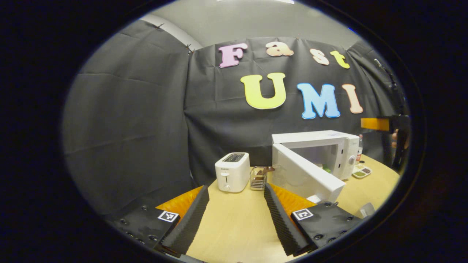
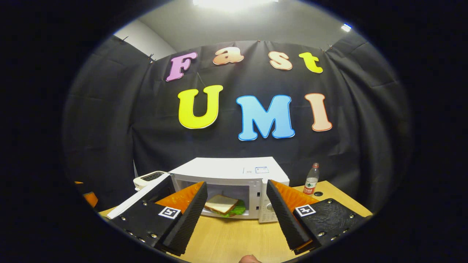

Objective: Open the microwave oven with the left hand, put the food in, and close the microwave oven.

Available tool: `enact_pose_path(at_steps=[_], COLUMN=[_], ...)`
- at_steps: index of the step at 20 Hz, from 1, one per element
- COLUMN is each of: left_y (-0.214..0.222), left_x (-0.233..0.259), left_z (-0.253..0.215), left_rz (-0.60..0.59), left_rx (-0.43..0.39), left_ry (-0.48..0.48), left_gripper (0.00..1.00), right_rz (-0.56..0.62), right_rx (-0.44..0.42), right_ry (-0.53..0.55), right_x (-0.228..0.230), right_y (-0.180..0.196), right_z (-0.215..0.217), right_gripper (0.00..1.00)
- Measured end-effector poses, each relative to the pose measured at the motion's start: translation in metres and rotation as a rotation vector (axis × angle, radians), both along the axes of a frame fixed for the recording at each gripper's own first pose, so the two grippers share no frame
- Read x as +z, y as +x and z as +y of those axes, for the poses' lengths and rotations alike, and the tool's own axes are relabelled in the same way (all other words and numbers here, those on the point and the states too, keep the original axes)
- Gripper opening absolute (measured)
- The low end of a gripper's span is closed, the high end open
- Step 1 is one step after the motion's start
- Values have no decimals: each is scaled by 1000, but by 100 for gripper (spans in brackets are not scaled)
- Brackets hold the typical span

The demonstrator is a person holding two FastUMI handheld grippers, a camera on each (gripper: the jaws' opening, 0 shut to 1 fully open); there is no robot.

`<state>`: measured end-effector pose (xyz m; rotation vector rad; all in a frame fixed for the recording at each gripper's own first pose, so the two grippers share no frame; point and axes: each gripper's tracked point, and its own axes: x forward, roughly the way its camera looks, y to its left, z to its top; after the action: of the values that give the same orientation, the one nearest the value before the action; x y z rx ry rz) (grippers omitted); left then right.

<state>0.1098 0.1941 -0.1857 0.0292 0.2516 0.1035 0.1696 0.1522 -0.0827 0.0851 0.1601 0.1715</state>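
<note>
The white microwave point(image 1: 331, 138) stands at the back right of the wooden table point(image 1: 234, 226), its door point(image 1: 303, 179) swung wide open toward me. A bit of green food point(image 1: 326, 170) shows inside. My left gripper point(image 1: 236, 187) hangs open over the table, nothing between its fingers, well short of the door. In the right gripper view the microwave point(image 2: 234, 170) faces me with its door point(image 2: 137, 201) open to the left. A sandwich with lettuce point(image 2: 223, 205) lies in the cavity. My right gripper point(image 2: 237, 183) is open and empty in front of the opening.
A white toaster point(image 1: 232, 171) and a small wire rack point(image 1: 258, 178) stand left of the microwave. A divided food tray point(image 1: 361, 171) lies to its right. A plastic bottle point(image 2: 311, 180) stands at the back right. The other gripper point(image 1: 376, 124), held by a hand, is at the far right.
</note>
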Motion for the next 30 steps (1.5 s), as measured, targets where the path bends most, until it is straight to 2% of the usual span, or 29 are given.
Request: enact_pose_path(at_steps=[4,7,9,11,13,17,19,21,22,26,30], left_y=[-10,-12,-12,-12,-15,-10,-13,-12,-13,-13,-8], left_x=[-25,-37,-44,-48,-52,-60,-64,-62,-61,-60,-61], left_z=[-13,-24,-33,-45,-55,-83,-93,-101,-106,-123,-148], left_rz=[35,57,70,75,73,108,129,130,130,134,145], left_rx=[18,30,39,30,24,-19,-19,-32,-40,-57,-90], left_ry=[-15,-32,-47,-66,-61,-27,-7,-19,-26,-4,-39], left_gripper=[97,99,96,89,77,36,8,5,10,7,7], right_rz=[-9,-13,-10,-6,-1,1,8,3,-2,-5,11], right_rx=[0,-22,-28,-37,-55,-67,-64,-65,-67,-64,-59], right_ry=[2,-12,-21,-26,-28,-32,-32,-34,-36,-19,-29], right_x=[13,18,18,19,18,18,16,18,20,22,18], right_y=[-42,-67,-81,-93,-102,-119,-125,-131,-134,-143,-143], right_z=[-31,-57,-71,-83,-96,-119,-128,-138,-143,-157,-164], right_gripper=[98,98,98,98,98,98,98,98,98,98,98])
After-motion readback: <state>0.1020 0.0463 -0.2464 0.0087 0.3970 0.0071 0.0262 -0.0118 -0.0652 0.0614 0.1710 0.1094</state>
